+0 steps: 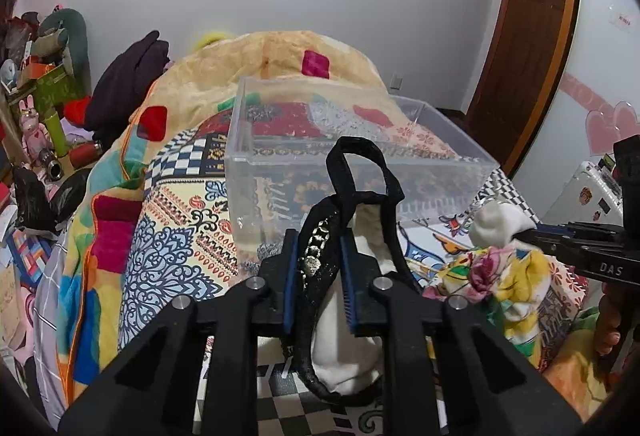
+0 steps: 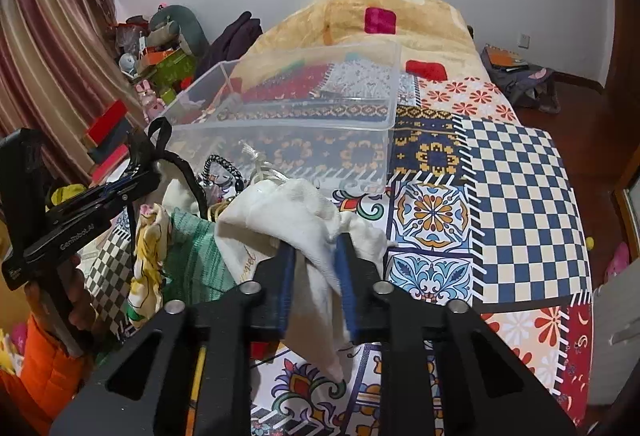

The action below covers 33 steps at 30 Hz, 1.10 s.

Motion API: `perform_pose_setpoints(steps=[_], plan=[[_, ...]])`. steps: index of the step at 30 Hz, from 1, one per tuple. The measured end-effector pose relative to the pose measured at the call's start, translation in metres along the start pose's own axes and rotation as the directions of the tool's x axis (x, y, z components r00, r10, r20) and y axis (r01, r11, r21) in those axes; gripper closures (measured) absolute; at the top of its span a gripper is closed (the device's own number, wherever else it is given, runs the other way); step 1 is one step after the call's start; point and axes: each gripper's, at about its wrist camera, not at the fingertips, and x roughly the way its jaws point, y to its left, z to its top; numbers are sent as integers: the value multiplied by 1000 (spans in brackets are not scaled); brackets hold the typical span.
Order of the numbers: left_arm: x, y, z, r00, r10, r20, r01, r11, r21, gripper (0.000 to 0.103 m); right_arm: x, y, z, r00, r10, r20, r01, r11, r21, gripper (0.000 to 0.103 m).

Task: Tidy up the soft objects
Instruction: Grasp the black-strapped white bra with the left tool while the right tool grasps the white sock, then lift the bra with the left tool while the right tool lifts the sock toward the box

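Patchwork-printed bed cover [image 2: 520,172] is the biggest thing before you, and the clear rectangular plastic bin [image 2: 288,124] sits on it at the far side, apparently with nothing soft inside yet; what shows through its walls looks like the cover's pattern. So sorting has barely begun. Your left tool [image 1: 319,276] is closed on a black glitter-trimmed fabric piece with a loop strap [image 1: 320,248], white cloth tucked against it. Your right tool [image 2: 315,280] is clamped on a white drawstring cloth pouch [image 2: 292,212], lifted near the bin's front wall. Between them a floral yellow cloth [image 1: 500,272] and a green knit piece [image 2: 192,248] wait. Whatever lies beneath that heap is hidden.
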Motion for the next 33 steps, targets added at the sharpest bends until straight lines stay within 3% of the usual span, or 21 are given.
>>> perform_pose_setpoints(steps=[9, 18, 24, 33], plan=[[-42, -5, 19, 993, -22, 113, 22, 1000, 5, 88, -29, 15, 11, 995, -16, 98, 20, 999, -36, 92], [-71, -6, 54, 975, -21, 222, 17, 1000, 20, 88, -54, 29, 46, 973, -38, 226, 58, 995, -83, 92], [-68, 0, 82, 967, -11, 255, 9, 1000, 11, 88, -53, 27, 73, 959, -49, 278, 75, 994, -83, 92], [-31, 13, 110, 970, -2, 241, 5, 1000, -12, 88, -28, 24, 106, 955, -71, 290, 104, 989, -102, 92]])
